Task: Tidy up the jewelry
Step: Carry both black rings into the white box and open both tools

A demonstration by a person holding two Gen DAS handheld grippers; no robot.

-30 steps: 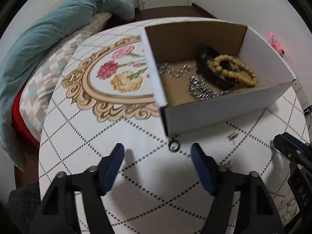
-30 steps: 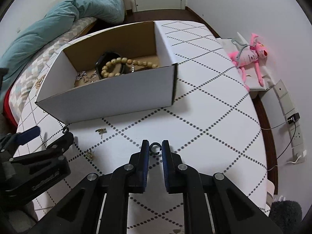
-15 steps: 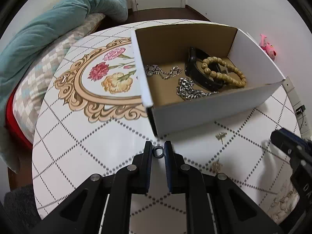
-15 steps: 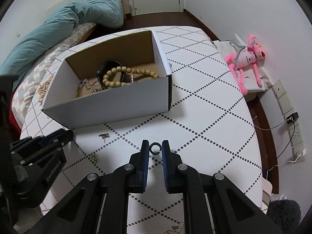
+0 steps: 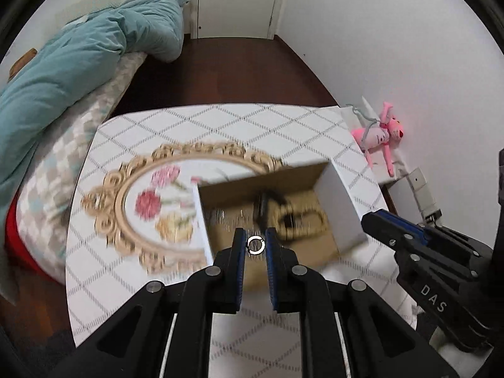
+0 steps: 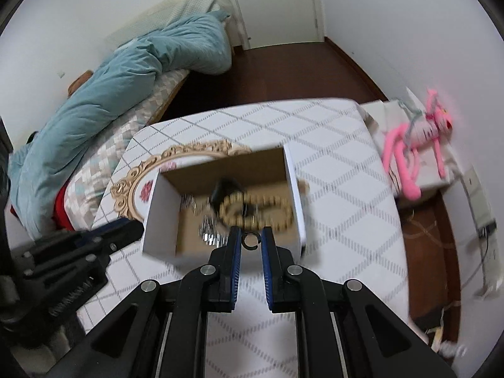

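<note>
An open cardboard box point(image 5: 341, 201) point(image 6: 159, 208) sits on the white table and holds a black bangle point(image 6: 225, 189), a wooden bead bracelet point(image 6: 271, 209) and silver chains point(image 6: 209, 236). My left gripper point(image 5: 255, 245) is shut on a small open ring point(image 5: 255, 246) and holds it high above the box's near edge. My right gripper point(image 6: 251, 241) is shut on a small dark open ring point(image 6: 251, 241), also above the box's near edge. Each gripper shows in the other's view, the right one point(image 5: 393, 226) and the left one point(image 6: 116, 230). The box contents are motion-blurred.
The table point(image 5: 220, 119) has a diamond pattern and a gold-framed flower print point(image 5: 148, 201). A bed with a teal duvet point(image 5: 78, 63) stands at the left. A pink plush toy point(image 6: 412, 145) lies on a side stand at the right, near wall sockets.
The left gripper shut on the ring on the table and lifted it. Both grippers rose with their rings and moved over the box's near side.
</note>
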